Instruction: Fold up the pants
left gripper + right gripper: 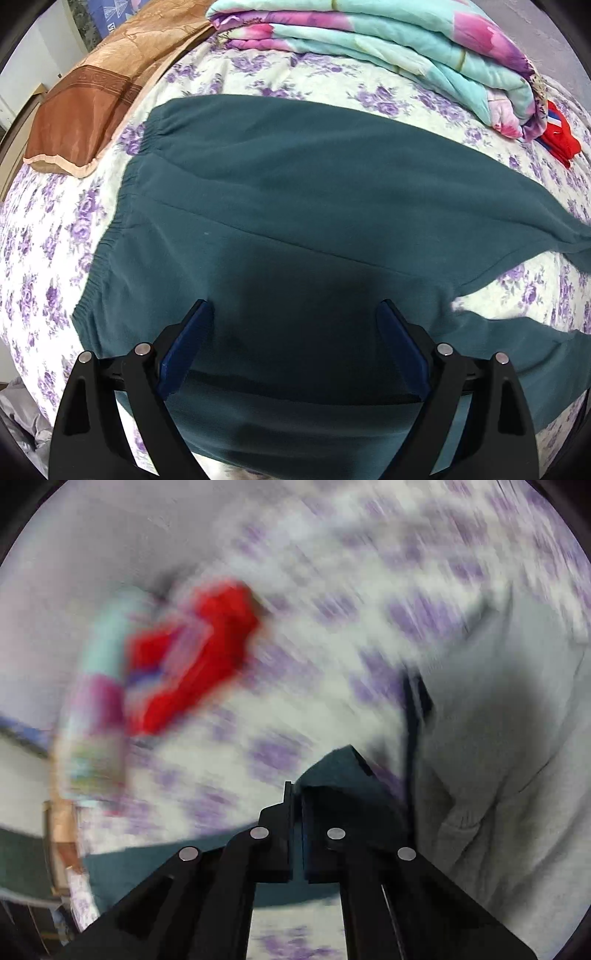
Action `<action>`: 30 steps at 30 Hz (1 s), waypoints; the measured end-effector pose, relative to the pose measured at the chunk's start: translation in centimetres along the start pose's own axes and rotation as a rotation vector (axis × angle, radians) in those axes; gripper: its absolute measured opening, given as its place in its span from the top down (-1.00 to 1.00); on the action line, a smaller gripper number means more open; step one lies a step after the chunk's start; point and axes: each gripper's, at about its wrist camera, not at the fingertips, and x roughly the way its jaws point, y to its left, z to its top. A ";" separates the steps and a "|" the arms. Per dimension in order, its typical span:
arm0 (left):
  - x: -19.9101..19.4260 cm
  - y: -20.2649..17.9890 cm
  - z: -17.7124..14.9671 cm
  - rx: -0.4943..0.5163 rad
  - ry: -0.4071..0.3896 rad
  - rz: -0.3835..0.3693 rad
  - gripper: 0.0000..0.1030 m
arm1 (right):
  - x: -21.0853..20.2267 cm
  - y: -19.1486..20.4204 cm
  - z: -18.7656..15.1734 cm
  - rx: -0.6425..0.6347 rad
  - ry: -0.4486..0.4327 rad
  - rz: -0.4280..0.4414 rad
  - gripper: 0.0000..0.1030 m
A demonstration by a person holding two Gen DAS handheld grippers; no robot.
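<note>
We find no text, label, brand, number or sign that we can read in either view. At about eleven o'clock in the left wrist view, a blue patch (110, 11) behind the brown cloth carries pale triangular marks, but we cannot tell whether they are lettering. The right wrist view is too blurred for us to make out any writing.

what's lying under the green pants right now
The green pants lie spread on a purple-flowered bedsheet, which shows all around them. Whatever the cloth covers directly beneath it is hidden. Behind them sits a folded floral quilt.
</note>
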 end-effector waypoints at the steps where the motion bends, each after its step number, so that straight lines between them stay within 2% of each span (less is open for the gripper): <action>1: 0.0 0.1 0.0 -0.002 -0.001 -0.004 -0.72 | -2.2 0.6 -0.1 -0.023 -0.036 0.038 0.94; 3: -0.1 0.5 0.1 -0.006 -0.003 -0.007 -0.72 | -4.9 0.2 -0.8 -0.016 -0.049 0.088 0.94; 5: 0.0 0.8 0.2 -0.013 -0.004 -0.011 -0.72 | -6.3 -1.4 -2.5 -0.007 -0.022 0.105 0.94; 6: 0.0 1.0 0.2 -0.017 -0.004 -0.016 -0.72 | -6.0 -2.6 -3.9 -0.008 0.024 0.093 0.93; 7: 0.1 1.1 0.3 -0.022 -0.004 -0.024 -0.72 | -5.5 -3.8 -4.8 -0.002 0.061 0.045 0.93; 8: 0.1 1.2 0.3 -0.024 -0.002 -0.027 -0.72 | -4.5 -5.2 -5.9 0.014 0.111 -0.017 0.83; 9: 0.1 1.2 0.3 -0.024 -0.001 -0.028 -0.71 | -3.1 -6.9 -7.3 0.037 0.184 -0.108 0.81; 10: 0.1 1.2 0.3 -0.020 0.000 -0.028 -0.72 | -2.7 -8.0 -7.9 0.046 0.211 -0.173 0.80; 11: 0.0 1.2 0.3 -0.014 0.000 -0.026 -0.72 | -2.9 -8.3 -8.2 0.056 0.200 -0.171 0.84; 12: -0.3 1.1 0.2 -0.008 -0.002 -0.023 -0.72 | -3.5 -8.3 -8.2 0.068 0.175 -0.146 0.77; 13: -0.6 1.0 0.3 0.001 -0.009 -0.022 -0.72 | -4.7 -7.9 -7.9 0.071 0.127 -0.131 0.33; 14: -0.8 1.0 0.4 0.009 -0.015 -0.023 -0.72 | -5.7 -7.2 -7.4 0.047 0.081 -0.143 -0.29; 15: -1.0 0.9 0.4 0.015 -0.018 -0.024 -0.72 | -6.5 -6.3 -7.0 0.007 0.037 -0.173 -0.40; 16: -1.2 0.8 0.5 0.024 -0.024 -0.021 -0.71 | -7.2 -4.9 -6.3 -0.067 -0.007 -0.199 -0.40; 18: -1.3 0.7 0.8 0.029 -0.028 -0.014 -0.72 | -6.5 -3.0 -5.0 -0.168 -0.019 -0.173 -0.40; 21: -1.4 0.6 1.3 0.029 -0.031 -0.012 -0.71 | -2.6 0.6 -4.3 -0.287 0.075 -0.082 -0.35; 22: -1.4 0.5 1.5 0.029 -0.033 -0.013 -0.71 | -0.7 2.1 -4.6 -0.358 0.115 -0.066 -0.26; 23: -1.5 0.4 1.6 0.032 -0.033 -0.015 -0.71 | 1.3 3.8 -5.1 -0.429 0.178 -0.050 -0.07; 25: -1.6 0.2 1.8 0.036 -0.037 -0.014 -0.71 | 4.4 6.7 -6.9 -0.542 0.285 0.019 0.09; 28: -1.7 -0.2 1.5 0.038 -0.035 -0.035 -0.71 | 7.5 9.5 -9.9 -0.671 0.379 0.039 0.10; 30: -1.2 -0.5 1.7 0.053 -0.028 -0.036 -0.72 | 9.7 10.5 -11.1 -0.728 0.442 0.020 0.36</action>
